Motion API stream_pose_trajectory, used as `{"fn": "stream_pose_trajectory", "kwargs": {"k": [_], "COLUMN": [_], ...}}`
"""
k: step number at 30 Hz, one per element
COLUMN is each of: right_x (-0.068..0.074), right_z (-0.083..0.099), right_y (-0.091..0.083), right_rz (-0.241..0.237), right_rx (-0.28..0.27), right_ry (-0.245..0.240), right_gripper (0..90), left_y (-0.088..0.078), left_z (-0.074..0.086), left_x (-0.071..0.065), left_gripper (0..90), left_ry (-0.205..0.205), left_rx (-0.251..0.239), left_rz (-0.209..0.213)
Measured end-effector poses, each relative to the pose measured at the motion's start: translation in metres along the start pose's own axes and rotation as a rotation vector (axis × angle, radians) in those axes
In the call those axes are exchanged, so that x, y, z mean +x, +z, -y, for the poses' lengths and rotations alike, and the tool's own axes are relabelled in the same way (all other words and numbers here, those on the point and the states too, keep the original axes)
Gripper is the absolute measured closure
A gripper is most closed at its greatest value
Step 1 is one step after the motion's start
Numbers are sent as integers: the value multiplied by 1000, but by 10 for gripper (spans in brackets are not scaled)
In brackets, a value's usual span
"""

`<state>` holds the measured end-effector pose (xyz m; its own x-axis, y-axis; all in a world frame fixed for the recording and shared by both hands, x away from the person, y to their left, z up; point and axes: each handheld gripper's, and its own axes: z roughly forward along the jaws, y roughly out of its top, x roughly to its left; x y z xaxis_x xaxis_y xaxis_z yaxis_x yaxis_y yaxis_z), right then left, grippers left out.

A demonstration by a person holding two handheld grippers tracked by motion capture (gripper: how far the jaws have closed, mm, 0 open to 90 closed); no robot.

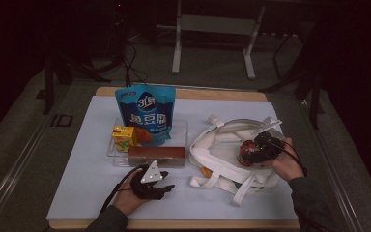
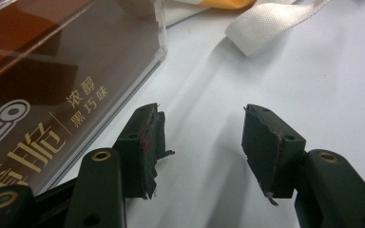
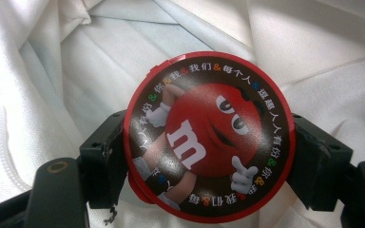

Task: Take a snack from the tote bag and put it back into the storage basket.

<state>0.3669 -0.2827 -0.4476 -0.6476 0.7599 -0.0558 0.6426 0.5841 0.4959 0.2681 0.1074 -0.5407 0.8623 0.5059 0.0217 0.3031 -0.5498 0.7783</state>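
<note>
- the round red-rimmed candy tub (image 3: 209, 137) has a glossy dark lid printed with a red cartoon character and a ring of small lettering.
- its flat lid faces the right gripper view; its axis runs toward that camera.
- the right gripper (image 3: 209, 156) is clamped on the tub's sides, over the soft white cloth tote bag (image 1: 222, 154).
- the left gripper (image 2: 202, 137) rests with jaws apart, holding nothing, beside the clear plastic tray (image 2: 123, 71) and its brown box (image 1: 155, 155).

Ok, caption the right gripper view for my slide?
Right gripper clamps a round red M&M's candy tub over the white cloth bag.
</note>
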Motion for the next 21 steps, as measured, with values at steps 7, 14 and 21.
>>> {"fn": "stream_pose_trajectory", "kwargs": {"k": [7, 14, 21], "right_x": [3, 6, 11], "right_z": [-4, -7, -11], "right_y": [-5, -10, -13], "right_rz": [3, -2, -8], "right_rx": [0, -9, -6], "right_ry": [-13, -26, -38], "right_gripper": [254, 254, 254], "left_y": [0, 0, 0], "left_z": [0, 0, 0], "left_x": [0, 0, 0], "left_gripper": [472, 472, 472], "left_ry": [1, 1, 1], "left_rx": [0, 1, 1], "left_rz": [0, 0, 1]}}
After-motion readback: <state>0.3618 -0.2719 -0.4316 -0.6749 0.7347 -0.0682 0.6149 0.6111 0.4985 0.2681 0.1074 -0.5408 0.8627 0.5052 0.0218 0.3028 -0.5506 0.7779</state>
